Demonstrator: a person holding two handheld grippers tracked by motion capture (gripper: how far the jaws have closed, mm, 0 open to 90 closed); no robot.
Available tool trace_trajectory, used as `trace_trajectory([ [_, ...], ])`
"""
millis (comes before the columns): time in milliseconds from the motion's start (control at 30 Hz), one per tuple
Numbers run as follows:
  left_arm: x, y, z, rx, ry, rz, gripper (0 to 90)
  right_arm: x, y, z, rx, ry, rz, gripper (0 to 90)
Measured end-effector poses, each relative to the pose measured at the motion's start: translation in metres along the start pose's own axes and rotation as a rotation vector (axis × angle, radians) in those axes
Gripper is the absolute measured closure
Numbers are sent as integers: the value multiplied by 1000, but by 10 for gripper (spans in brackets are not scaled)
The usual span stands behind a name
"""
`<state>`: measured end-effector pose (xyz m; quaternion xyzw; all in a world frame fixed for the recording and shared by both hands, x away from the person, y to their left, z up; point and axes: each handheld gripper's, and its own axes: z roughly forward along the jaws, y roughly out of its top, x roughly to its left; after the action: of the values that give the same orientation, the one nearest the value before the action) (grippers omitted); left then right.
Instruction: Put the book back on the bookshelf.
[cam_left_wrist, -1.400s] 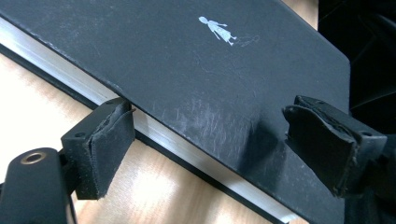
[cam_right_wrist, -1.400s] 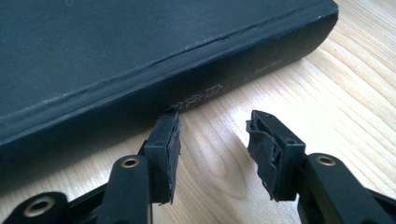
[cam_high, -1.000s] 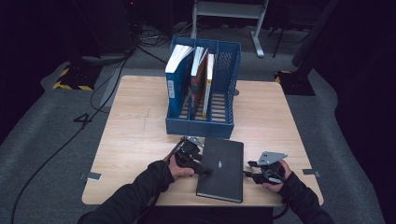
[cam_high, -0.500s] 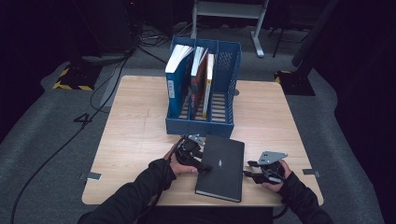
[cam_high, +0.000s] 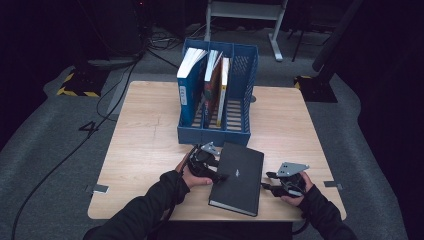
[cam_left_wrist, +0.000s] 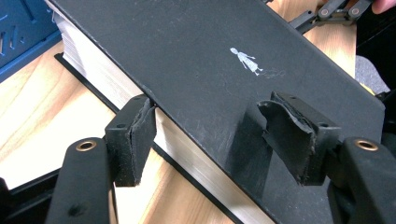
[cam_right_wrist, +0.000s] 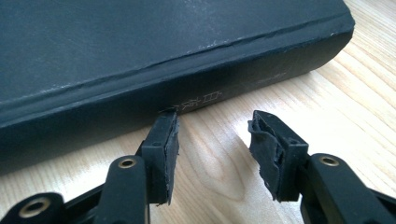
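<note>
Closing in over the last second, my left gripper's jaws have been narrowing across the fore-edge of the black hardcover book, one pad over its cover and one beside the page block, not yet pressing, while my right gripper waits apart and empty just beside the spine, I judge to steady it. Beyond the book, the blue file rack holds three upright books in its left slots, with the right slot free.

One camera looks down over my table; two ride my grippers, close on the shared black book.
</note>
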<state>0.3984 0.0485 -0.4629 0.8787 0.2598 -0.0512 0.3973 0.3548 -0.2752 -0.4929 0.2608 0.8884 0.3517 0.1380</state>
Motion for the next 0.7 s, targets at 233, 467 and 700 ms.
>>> trace_trajectory([
  [233,12,2,6,6,-18,-62,417,-2,-1,0,-6,-6,14,519],
  [467,0,7,-10,-130,-20,-11,489,-3,-3,1,-23,-1,32,519],
  [700,4,9,-9,-140,-99,-41,548,-5,-5,2,-41,3,47,519],
])
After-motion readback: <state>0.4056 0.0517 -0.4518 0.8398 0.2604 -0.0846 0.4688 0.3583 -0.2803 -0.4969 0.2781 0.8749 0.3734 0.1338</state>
